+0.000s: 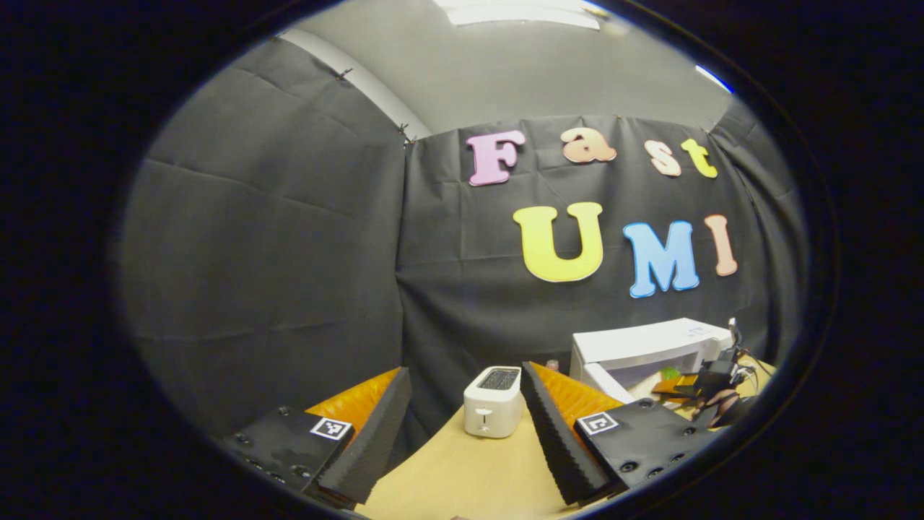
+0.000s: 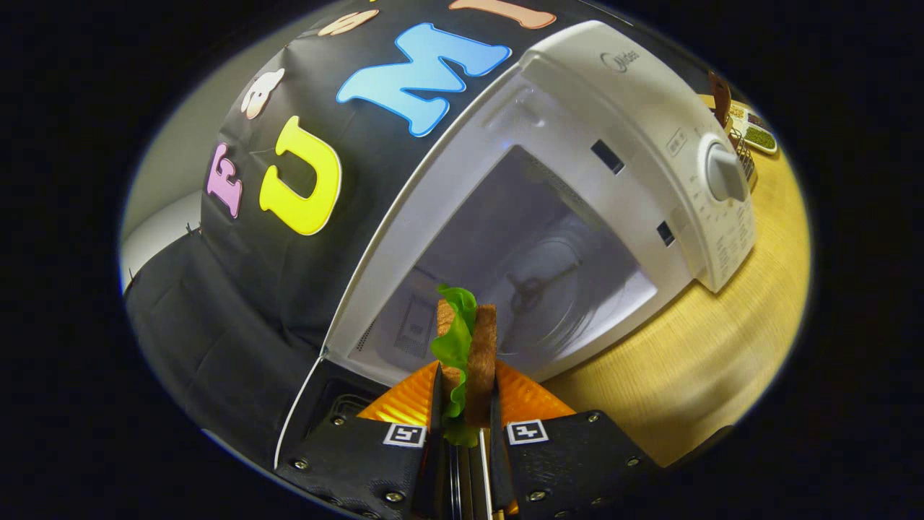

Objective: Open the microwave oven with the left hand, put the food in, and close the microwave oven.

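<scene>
The white microwave [image 2: 635, 94] stands on the wooden table with its door [image 2: 299, 412] swung open to the left, showing the turntable inside the cavity [image 2: 534, 282]. My right gripper [image 2: 465, 375] is shut on a sandwich [image 2: 482, 339] of brown bread and green lettuce, held upright just in front of the cavity. In the left gripper view the microwave [image 1: 650, 343] sits far off to the right, with the right gripper [image 1: 711, 379] at its open front. My left gripper [image 1: 465, 375] hangs open well away from it, nothing between its fingers.
A white toaster [image 1: 493, 401] stands on the table [image 1: 462, 469] straight ahead of my left gripper. The microwave's round knob [image 2: 722, 173] is on its right panel. Small dishes [image 2: 754, 133] sit at the table's far end beyond the microwave.
</scene>
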Motion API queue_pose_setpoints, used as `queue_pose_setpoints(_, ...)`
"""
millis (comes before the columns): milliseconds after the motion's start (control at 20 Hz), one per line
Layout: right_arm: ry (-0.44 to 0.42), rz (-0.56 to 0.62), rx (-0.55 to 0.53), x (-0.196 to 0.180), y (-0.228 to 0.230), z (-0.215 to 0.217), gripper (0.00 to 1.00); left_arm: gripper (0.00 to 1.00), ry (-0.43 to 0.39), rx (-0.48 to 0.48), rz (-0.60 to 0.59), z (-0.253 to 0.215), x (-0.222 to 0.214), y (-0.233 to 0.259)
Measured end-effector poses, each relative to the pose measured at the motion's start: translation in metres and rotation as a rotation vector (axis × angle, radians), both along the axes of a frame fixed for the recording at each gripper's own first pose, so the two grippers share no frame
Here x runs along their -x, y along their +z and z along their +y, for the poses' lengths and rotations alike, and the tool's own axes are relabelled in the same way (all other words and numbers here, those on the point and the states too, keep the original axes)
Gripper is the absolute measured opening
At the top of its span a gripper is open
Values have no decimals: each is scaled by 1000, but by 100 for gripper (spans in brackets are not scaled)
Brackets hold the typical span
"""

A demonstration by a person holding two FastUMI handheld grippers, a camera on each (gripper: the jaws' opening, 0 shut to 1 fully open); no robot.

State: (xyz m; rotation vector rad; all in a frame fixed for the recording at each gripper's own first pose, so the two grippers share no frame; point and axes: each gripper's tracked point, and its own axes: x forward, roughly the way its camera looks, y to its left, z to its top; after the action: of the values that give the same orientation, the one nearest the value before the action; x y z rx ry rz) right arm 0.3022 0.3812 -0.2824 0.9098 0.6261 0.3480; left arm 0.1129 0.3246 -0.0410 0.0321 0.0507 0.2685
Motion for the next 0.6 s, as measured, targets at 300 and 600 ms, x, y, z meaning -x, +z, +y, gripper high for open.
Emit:
queue_pose_setpoints(300,-86,9,-9,-40,-21,8,26,98,23,-8,35,12,1,-19)
queue_pose_setpoints(600,-153,-14,47,-61,-34,-1,29,99,24,-6,40,19,7,-27)
